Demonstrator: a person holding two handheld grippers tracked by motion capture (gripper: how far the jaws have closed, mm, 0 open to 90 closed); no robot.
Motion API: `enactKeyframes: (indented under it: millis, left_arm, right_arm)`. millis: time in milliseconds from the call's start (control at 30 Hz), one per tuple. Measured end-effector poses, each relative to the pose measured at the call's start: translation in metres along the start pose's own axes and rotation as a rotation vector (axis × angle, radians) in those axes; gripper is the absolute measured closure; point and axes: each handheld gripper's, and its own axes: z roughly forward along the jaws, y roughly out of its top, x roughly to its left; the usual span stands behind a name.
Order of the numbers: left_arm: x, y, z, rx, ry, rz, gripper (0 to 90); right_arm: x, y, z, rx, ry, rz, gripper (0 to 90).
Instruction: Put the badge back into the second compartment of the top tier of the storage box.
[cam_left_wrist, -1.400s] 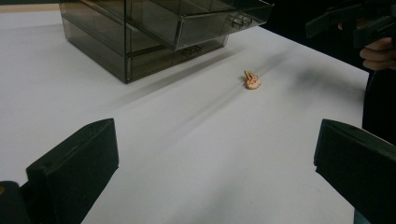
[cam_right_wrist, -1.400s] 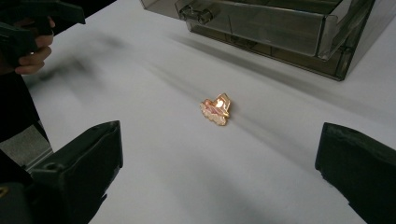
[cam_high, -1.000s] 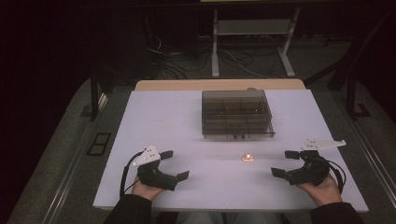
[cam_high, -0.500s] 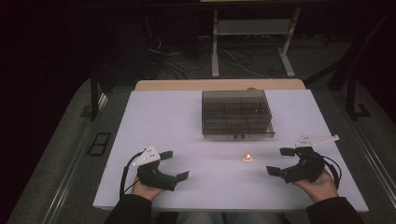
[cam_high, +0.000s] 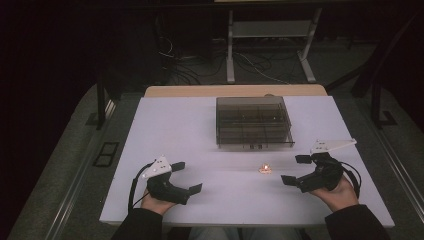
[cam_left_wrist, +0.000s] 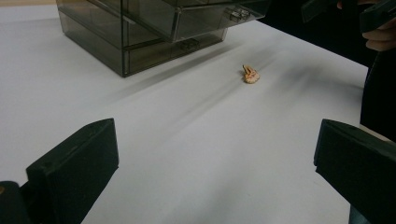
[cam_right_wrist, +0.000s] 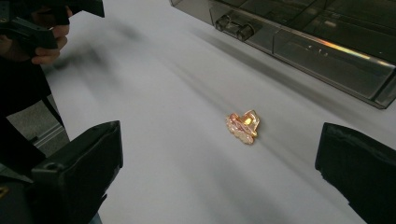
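Note:
A small orange, shiny clip-like object (cam_high: 264, 169) lies on the white table (cam_high: 175, 130), just in front of a smoky transparent drawer box (cam_high: 254, 121). My right gripper (cam_high: 294, 170) is open a short way to the right of the small object (cam_right_wrist: 243, 125), which lies ahead between its jaws. My left gripper (cam_high: 187, 177) is open near the front left with nothing between its jaws. From there the small object (cam_left_wrist: 251, 74) lies farther off, beside the drawer box (cam_left_wrist: 140, 28). Drawer handles (cam_right_wrist: 236, 25) face the person.
Both hands rest close to the table's front edge (cam_high: 240, 222). A wooden strip (cam_high: 235, 91) runs behind the table. Cables and a metal frame (cam_high: 270, 50) lie on the dark floor beyond.
My right gripper has shifted a little to the left, closer to the small orange object. The left gripper and the drawer box have not moved.

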Motion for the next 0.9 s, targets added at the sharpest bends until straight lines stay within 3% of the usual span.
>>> enactKeyframes:
  millis: [900]
  left_arm:
    - [0.000,0.000,0.001,0.006,-0.006,0.004,0.0]
  right_arm:
    - [0.001,0.015,0.030,0.089,0.027,-0.035,0.1]
